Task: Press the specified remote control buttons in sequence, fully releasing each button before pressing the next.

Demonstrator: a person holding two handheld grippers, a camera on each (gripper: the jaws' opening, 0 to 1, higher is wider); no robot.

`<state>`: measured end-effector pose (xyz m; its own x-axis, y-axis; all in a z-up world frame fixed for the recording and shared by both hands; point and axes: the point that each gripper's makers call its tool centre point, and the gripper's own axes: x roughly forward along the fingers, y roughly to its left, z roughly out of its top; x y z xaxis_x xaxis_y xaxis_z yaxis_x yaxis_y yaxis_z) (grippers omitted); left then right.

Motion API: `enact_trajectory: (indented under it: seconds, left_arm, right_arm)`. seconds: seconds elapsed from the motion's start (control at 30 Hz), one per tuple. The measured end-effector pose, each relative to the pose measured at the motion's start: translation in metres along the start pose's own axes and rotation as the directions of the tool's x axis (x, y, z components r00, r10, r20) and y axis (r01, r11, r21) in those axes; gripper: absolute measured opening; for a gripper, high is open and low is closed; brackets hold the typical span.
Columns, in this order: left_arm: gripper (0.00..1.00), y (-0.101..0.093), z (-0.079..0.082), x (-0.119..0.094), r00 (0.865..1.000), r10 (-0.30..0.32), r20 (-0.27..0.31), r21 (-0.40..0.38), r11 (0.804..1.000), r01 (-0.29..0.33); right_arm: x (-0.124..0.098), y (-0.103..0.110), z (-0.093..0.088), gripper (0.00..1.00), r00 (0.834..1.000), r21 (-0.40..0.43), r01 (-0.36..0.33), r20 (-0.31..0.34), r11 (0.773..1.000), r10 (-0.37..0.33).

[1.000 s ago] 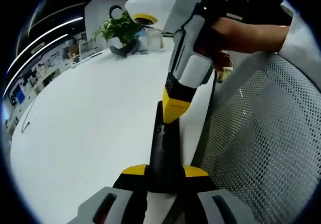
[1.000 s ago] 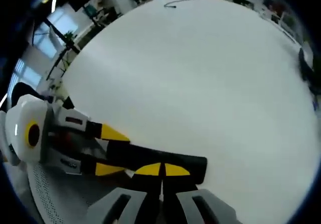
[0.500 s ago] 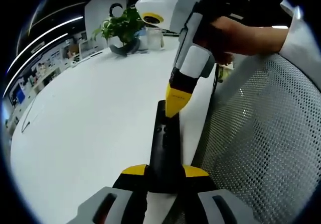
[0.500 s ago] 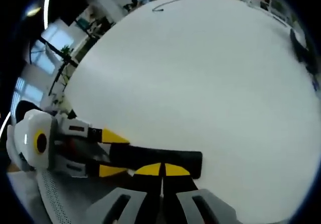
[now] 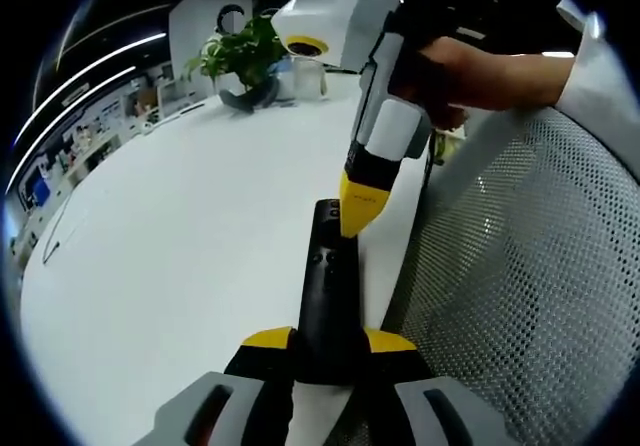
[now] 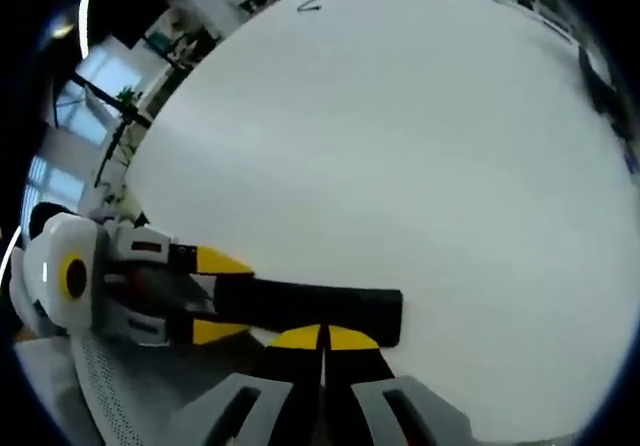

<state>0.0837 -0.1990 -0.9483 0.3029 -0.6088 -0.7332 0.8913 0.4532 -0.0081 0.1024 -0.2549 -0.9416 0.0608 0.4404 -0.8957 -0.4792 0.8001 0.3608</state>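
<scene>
I see the slim black plastic remote control clamped between my left gripper fingers; right gripper fingers pressed together, tip touching the remote's far end above the white desk.

My left hand-held gripper carried its camera low at the desk edge, and it looked along the remote control across the desk toward a plant, very near. My right hand-held gripper looked down on the desk from close above, crosswise to the remote control. Both views shared the remote control, the white desk and the mesh chair.
</scene>
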Motion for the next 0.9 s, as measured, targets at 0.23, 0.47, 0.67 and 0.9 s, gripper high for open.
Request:
enact_trajectory:
  seconds: [0.23, 0.47, 0.67, 0.9]
  left_arm:
    - [0.25, 0.000, 0.000, 0.000, 1.000, 0.003, -0.001, -0.003, 1.000, -0.003]
    - [0.29, 0.006, -0.004, -0.004, 0.998, 0.038, -0.055, -0.050, 0.998, -0.041]
    - [0.27, 0.006, -0.007, -0.011, 0.997, 0.029, -0.073, -0.040, 0.999, -0.032]
    - [0.25, 0.006, -0.008, -0.012, 0.997, 0.022, -0.075, -0.015, 1.000, -0.023]
  right_arm:
    - [0.001, -0.001, -0.001, 0.00, 1.000, -0.036, 0.006, 0.000, 0.999, -0.006]
    - [0.000, -0.003, -0.001, 0.00, 1.000, -0.010, -0.012, 0.011, 1.000, 0.012]
    - [0.000, -0.003, -0.001, 0.00, 0.999, 0.040, -0.036, 0.017, 0.999, 0.035]
    - [-0.005, -0.007, 0.006, 0.00, 0.999, 0.065, -0.016, 0.052, 0.998, 0.012]
